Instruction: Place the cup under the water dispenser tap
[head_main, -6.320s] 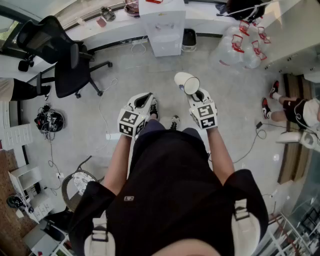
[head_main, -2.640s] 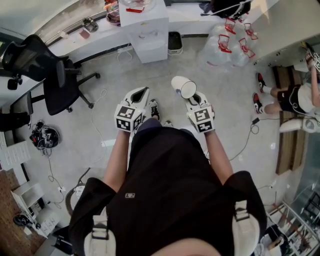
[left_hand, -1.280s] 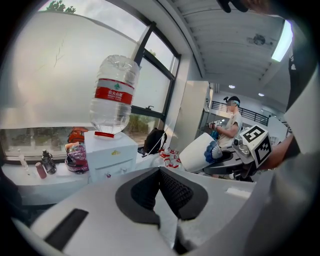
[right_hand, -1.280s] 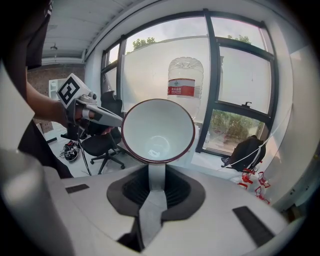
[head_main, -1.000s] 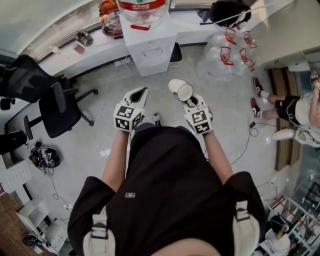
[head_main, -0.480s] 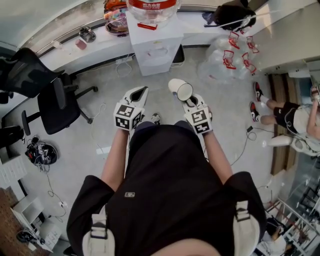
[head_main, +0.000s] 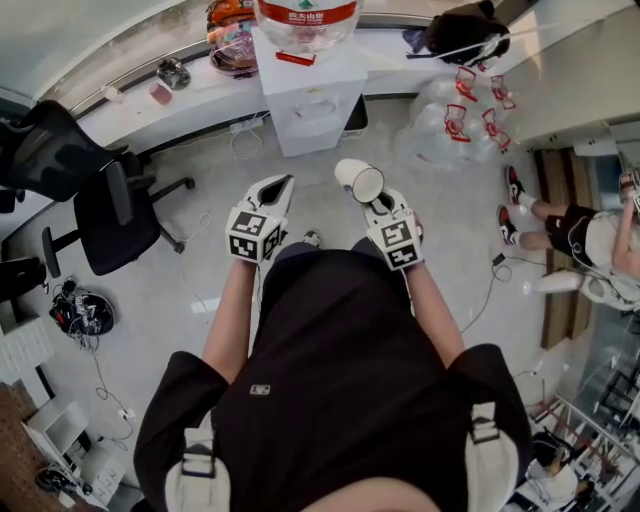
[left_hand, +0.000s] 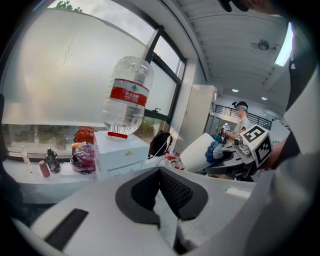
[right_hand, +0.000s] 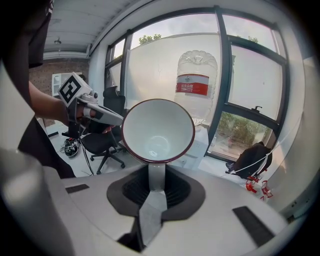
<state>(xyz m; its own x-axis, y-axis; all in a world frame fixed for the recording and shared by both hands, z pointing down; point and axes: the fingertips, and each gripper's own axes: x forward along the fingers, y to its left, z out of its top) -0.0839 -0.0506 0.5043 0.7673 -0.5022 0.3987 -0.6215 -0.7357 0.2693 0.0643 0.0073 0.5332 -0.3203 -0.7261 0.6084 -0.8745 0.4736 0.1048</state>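
A white cup (head_main: 360, 180) with a dark red rim lies tilted, its mouth toward me, and my right gripper (head_main: 372, 197) is shut on its handle. In the right gripper view the cup (right_hand: 158, 131) fills the middle, its handle pinched in the gripper (right_hand: 157, 172). The white water dispenser (head_main: 310, 85), topped by a clear bottle (head_main: 305, 15) with a red label, stands against the far counter, ahead of both grippers and apart from them. My left gripper (head_main: 279, 188) is level with the right one; its pads (left_hand: 172, 187) meet with nothing between them. The tap is not visible.
A black office chair (head_main: 95, 190) stands at the left, with cables on the floor below it. Several empty water bottles (head_main: 455, 105) lie right of the dispenser. A black bag (head_main: 465, 25) sits on the counter. A person's legs (head_main: 560, 215) show at the far right.
The dispenser and counter have come nearer over the earlier frames as I walk toward them. Both grippers keep the same pose, and the cup stays in the right one.
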